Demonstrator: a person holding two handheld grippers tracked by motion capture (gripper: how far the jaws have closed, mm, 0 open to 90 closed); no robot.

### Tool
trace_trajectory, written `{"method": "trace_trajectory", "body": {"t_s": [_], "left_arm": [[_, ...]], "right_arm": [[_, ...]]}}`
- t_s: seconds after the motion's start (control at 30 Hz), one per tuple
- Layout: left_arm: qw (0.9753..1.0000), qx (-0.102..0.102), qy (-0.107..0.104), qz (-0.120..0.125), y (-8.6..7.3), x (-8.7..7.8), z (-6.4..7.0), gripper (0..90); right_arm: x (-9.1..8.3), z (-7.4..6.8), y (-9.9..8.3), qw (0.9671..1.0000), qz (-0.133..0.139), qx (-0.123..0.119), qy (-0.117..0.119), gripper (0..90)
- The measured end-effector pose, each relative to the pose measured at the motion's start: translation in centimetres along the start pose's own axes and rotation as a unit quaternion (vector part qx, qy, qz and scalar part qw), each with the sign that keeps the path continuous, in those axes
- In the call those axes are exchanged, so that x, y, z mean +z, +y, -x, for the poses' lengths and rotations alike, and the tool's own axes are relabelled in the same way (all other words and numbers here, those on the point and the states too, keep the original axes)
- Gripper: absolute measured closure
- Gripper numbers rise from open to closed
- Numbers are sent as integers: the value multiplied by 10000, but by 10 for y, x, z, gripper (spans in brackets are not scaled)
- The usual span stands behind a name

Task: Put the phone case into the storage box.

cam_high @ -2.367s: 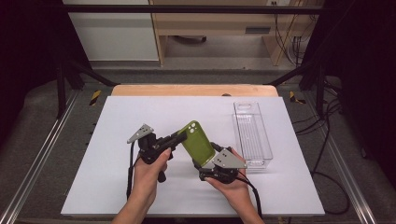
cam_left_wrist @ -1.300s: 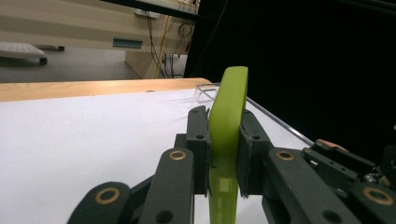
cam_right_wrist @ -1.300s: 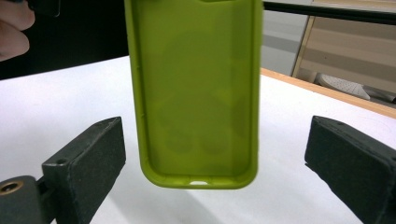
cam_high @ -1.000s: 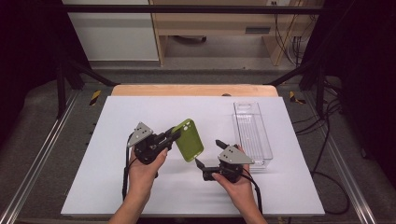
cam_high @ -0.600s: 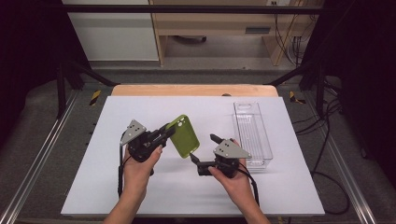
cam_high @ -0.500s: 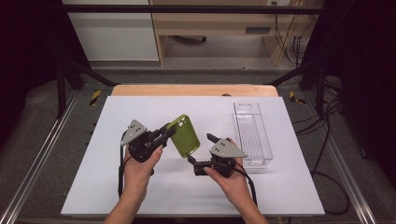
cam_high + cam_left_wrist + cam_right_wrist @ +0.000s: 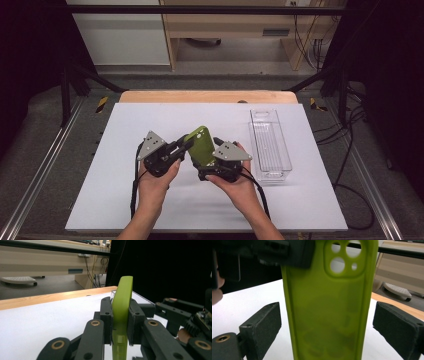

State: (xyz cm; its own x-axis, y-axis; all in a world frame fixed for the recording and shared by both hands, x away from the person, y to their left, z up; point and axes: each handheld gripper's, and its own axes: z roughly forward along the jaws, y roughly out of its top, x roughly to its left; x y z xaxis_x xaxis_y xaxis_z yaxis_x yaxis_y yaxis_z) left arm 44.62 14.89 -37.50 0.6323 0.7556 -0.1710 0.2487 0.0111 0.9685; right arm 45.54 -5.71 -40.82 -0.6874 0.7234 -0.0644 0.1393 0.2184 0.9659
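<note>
Clamped edge-on in the left gripper (image 7: 176,148), the green phone case (image 7: 200,146) stands lengthwise toward 12 o'clock between the right gripper's (image 7: 325,327) wide-apart jaws.

Setting: laboratory or test workshop. Evidence: white-topped bench (image 7: 150,120) inside black metal framing (image 7: 200,9), dark curtains, trailing cables (image 7: 350,150), wooden cabinet (image 7: 230,30) behind, grey floor.

The high view is looking forward and down on the desk (image 7: 150,200) from above. Both gripper views are looking along their jaws, close to the green phone case (image 7: 121,312), which all views are sharing.
</note>
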Motion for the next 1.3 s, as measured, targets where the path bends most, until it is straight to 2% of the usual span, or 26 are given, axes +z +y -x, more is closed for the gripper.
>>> {"method": "trace_trajectory", "body": {"t_s": [0.13, 0.23, 0.57, 0.73, 0.8, 0.87, 0.97, 1.1, 1.17, 1.3], "left_arm": [[10000, 3, -10, 3, -2, 2, 3, 774], [10000, -24, 2, 38, -2, 2, 3, 774], [9999, -104, 18, 37, -8, 4, 5, 774], [9999, -160, -24, 12, -10, 4, 5, 773], [9999, -164, -44, 8, -12, 4, 5, 771], [9998, -162, -59, 20, -13, 4, 6, 767], [9998, -183, -45, 19, -12, 0, 6, 717], [9998, -139, -34, 161, -9, -7, 9, 662], [9996, -85, 90, 238, -7, -12, 7, 644], [9983, 58, 428, 392, -4, -26, 0, 577]], "right_arm": [[3, -1, 6, 10000, -32, -41, 10, 84], [7, -2, 9, 9998, -127, -158, 3, 82], [15, 0, 15, 9996, -252, -79, -71, 144], [14, -1, 13, 9993, -322, -164, -115, 160], [13, -1, 12, 9993, -344, -87, -96, 164], [12, -1, 12, 9992, -378, -123, -101, 165], [10, 1, 11, 9987, -421, -189, -217, 165], [4, 16, 7, 9982, -430, 5, -412, 166], [1, 25, 6, 9977, -428, 238, -459, 166], [-7, 40, 5, 9966, -370, 477, -568, 166]]}}
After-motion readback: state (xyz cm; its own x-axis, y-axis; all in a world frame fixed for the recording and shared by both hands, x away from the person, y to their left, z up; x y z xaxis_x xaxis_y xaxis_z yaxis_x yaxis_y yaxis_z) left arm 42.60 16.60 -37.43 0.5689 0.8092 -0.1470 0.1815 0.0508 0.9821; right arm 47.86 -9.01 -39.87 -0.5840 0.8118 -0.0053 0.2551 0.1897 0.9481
